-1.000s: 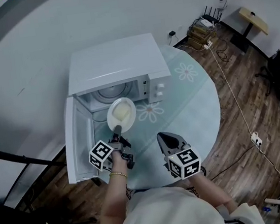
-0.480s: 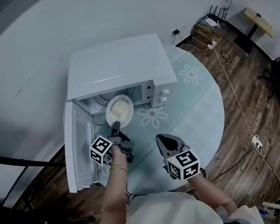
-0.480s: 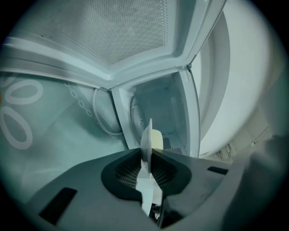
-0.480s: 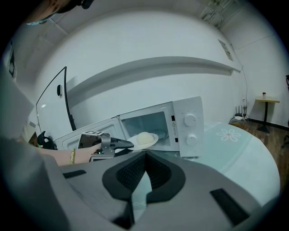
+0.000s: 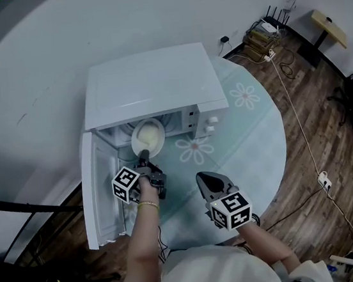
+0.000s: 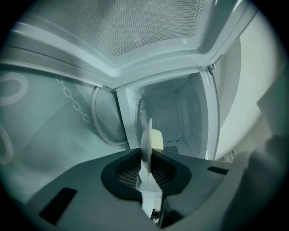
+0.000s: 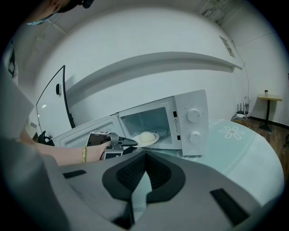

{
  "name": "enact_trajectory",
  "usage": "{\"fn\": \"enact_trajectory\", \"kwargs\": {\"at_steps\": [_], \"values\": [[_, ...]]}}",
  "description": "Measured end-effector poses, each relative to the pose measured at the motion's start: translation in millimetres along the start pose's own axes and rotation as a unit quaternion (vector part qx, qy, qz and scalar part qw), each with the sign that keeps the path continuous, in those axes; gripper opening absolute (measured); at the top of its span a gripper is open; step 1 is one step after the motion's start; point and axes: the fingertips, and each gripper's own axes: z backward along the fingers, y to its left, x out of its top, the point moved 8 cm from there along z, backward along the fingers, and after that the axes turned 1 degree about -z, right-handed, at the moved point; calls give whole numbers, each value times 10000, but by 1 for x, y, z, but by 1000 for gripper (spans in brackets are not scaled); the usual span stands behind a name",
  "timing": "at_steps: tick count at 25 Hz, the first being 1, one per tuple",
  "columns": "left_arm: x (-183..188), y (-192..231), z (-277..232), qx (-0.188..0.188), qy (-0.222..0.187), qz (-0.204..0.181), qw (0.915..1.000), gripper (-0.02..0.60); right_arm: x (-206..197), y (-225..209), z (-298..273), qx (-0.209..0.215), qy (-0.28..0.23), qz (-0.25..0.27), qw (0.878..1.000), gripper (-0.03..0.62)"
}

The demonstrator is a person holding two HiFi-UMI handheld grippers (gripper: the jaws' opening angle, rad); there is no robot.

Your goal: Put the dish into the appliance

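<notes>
No text, label or number is legible.

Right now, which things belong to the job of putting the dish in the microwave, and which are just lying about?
Part of the job: dish, left gripper gripping it, microwave, its open door.
Just lying about: idle right gripper, floor power strip, small wooden table.
</notes>
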Motion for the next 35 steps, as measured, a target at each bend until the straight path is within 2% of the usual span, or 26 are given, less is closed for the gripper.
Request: {"fn": "enact_trajectory", "kwargs": {"at_steps": [6,21,35], "values": [[9,2,-16,28,-93,136,9999,51,-2,0,-6,32,78,3,10000,5],[20,-3,-55,242,-150,3,9996,50,-4,-5,-13,19,164,-49,9999,5],[26,-7,-65,423,-237,-191,9986,51,-5,-4,-17,28,176,-91,9998,5]]}}
